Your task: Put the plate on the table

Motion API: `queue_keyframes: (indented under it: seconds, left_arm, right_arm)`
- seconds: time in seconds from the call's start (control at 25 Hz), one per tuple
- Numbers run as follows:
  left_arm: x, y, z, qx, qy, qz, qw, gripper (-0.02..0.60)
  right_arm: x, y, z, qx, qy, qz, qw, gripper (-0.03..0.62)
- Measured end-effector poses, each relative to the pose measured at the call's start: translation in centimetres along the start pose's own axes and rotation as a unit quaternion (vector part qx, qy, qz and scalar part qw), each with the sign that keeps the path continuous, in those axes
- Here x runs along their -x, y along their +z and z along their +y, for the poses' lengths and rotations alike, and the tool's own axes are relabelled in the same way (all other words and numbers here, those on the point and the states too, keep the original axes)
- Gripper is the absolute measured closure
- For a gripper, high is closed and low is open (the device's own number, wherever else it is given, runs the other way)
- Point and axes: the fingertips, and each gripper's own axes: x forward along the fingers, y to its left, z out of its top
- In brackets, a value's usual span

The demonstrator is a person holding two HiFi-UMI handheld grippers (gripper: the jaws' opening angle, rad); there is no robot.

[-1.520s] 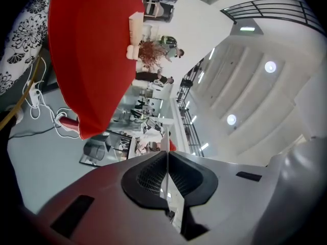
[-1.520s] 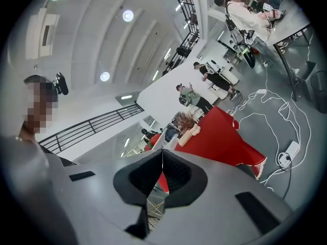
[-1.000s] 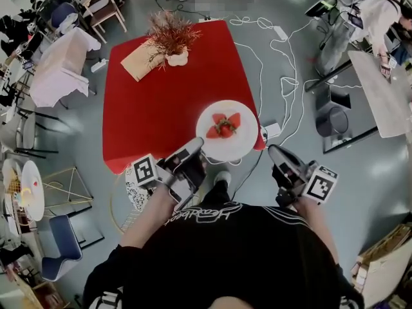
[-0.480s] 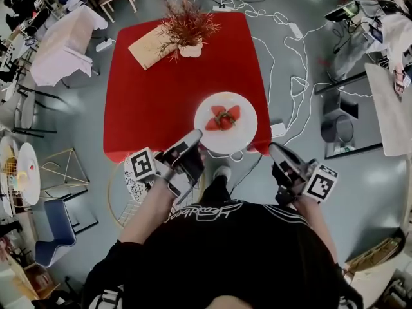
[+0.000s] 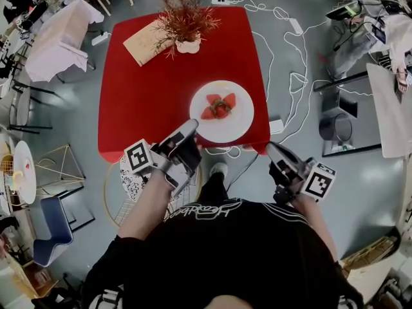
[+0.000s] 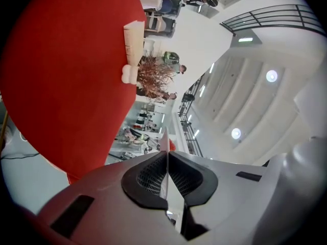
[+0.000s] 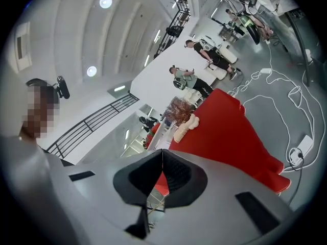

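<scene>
A white plate (image 5: 222, 111) with cut strawberries (image 5: 219, 106) sits over the near right part of the red table (image 5: 148, 89); whether it rests on the cloth I cannot tell. My left gripper (image 5: 192, 129) is shut on the plate's near left rim. In the left gripper view the plate (image 6: 166, 142) shows edge-on as a thin white line pinched between the pads of the left gripper (image 6: 167, 154), with the red table (image 6: 66, 86) beyond. My right gripper (image 5: 273, 152) hangs off the table's near right corner, apart from the plate. The right gripper (image 7: 162, 154) is shut on nothing.
A dried plant in a white vase (image 5: 183, 28) and a tan mat (image 5: 145, 42) stand at the table's far side. White cables (image 5: 283, 56) trail over the floor to the right. A round wire stool (image 5: 138, 182) is below the left gripper. A cloth-covered table (image 5: 55, 44) stands far left.
The plate, held by the left gripper, has moved from overhanging the table's near edge to further over the red cloth. Both grippers have come closer to the table.
</scene>
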Motion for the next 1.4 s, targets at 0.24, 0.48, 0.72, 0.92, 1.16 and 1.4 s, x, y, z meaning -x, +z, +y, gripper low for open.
queue_keyframes:
  seconds: [0.24,0.48,0.72,0.92,1.16,1.4]
  left_arm:
    - [-2.2,1.9,0.4,-0.014,0.005,-0.003,0.9999,0.563]
    - [-4.8,4.5,1.9,-0.026,0.017,-0.013,0.9994,0.563]
    - [-6.8,7.4,5.3,-0.034,0.038,-0.035,0.9981,0.563]
    - [-7.6,8.7,8.8,-0.027,0.062,-0.046,0.9967,0.563]
    - [-7.7,9.7,12.0,-0.015,0.095,-0.051,0.9941,0.563]
    - [-7.4,10.8,15.3,-0.015,0.133,-0.057,0.9894,0.563]
  right_arm:
    - [-0.2,0.4,-1.1,-0.006,-0.005,-0.004,1.000,0.586]
    - [-0.5,0.8,-2.9,-0.018,-0.015,-0.001,1.000,0.586]
    - [-1.1,0.8,-4.0,-0.029,-0.021,0.002,0.999,0.586]
    - [-1.3,0.0,-5.5,-0.054,-0.027,0.008,0.998,0.586]
    - [-2.0,-0.7,-6.9,-0.075,-0.027,0.014,0.997,0.586]
    - [-2.6,-1.4,-8.0,-0.084,-0.031,0.027,0.996,0.586]
